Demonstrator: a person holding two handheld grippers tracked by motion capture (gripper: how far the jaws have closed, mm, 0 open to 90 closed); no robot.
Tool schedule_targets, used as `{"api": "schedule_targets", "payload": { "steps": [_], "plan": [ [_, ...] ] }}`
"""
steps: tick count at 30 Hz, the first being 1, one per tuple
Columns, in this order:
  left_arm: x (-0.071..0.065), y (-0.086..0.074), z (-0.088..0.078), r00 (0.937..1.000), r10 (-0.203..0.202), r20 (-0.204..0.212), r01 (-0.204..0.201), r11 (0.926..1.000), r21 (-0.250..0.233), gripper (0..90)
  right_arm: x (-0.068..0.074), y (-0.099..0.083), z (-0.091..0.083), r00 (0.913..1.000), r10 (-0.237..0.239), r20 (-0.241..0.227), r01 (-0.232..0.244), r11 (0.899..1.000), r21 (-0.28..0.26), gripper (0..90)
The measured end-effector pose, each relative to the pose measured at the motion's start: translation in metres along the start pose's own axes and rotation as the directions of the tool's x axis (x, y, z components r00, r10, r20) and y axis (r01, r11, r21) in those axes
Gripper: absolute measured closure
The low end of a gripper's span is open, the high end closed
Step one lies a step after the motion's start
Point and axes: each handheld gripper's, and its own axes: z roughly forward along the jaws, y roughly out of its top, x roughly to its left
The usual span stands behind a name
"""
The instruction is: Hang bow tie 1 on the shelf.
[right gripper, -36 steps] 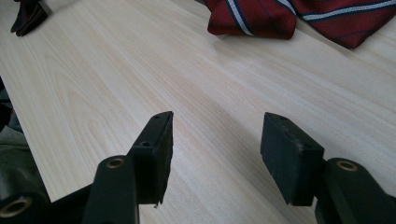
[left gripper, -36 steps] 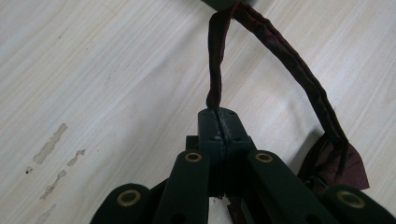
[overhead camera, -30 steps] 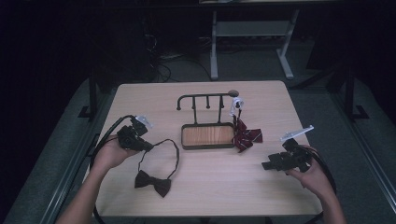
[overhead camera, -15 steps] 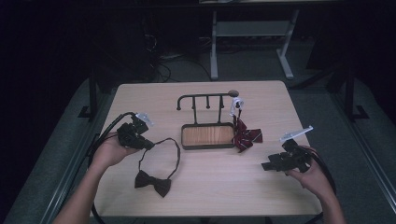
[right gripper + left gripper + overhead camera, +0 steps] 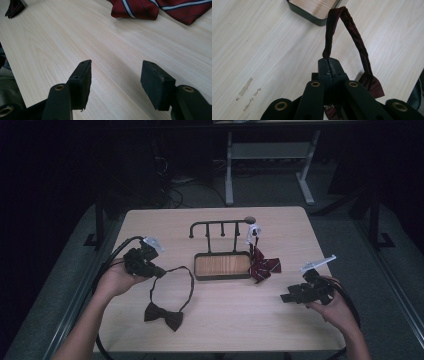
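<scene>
Two grippers over pale wood table [image 5: 220, 320], dark room: left gripper [image 5: 159, 272] jaws clamped on bow tie strap [image 5: 354, 30]; right gripper [image 5: 284, 297] jaws apart.

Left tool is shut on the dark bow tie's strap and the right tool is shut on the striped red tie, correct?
Not quite. The right tool is open and holds nothing; the striped red tie lies on the table beyond it, as the right gripper view shows. The left tool is indeed shut on the dark bow tie's strap.

High view overlooks table [image 5: 225, 320]; both gripper views skim it close.
</scene>
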Motion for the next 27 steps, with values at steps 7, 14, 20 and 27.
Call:
{"api": "schedule_targets", "payload": {
  "steps": [7,14,20,27],
  "plan": [
    [-0.003,0.004,-0.009,0.9999,0.009,-0.007,-0.009,0.9999,-0.008,89.7,0.000,0.000,0.000,1.0000,-0.003,0.001,0.003,1.000,0.003,41.8],
    [-0.006,0.010,-0.017,0.9996,0.026,-0.013,-0.027,0.9996,-0.012,89.7,0.000,0.000,-0.001,1.0000,-0.002,0.001,0.002,1.000,0.000,40.9],
    [-0.010,0.015,-0.024,0.9991,0.038,-0.020,-0.039,0.9992,-0.015,89.7,0.000,-0.001,-0.001,1.0000,-0.002,0.001,0.002,1.000,0.000,40.8],
    [-0.011,0.020,-0.027,0.9987,0.045,-0.022,-0.046,0.9988,-0.017,89.7,-0.001,-0.001,-0.002,1.0000,-0.001,0.001,0.001,1.000,0.000,40.8]
  ]
}}
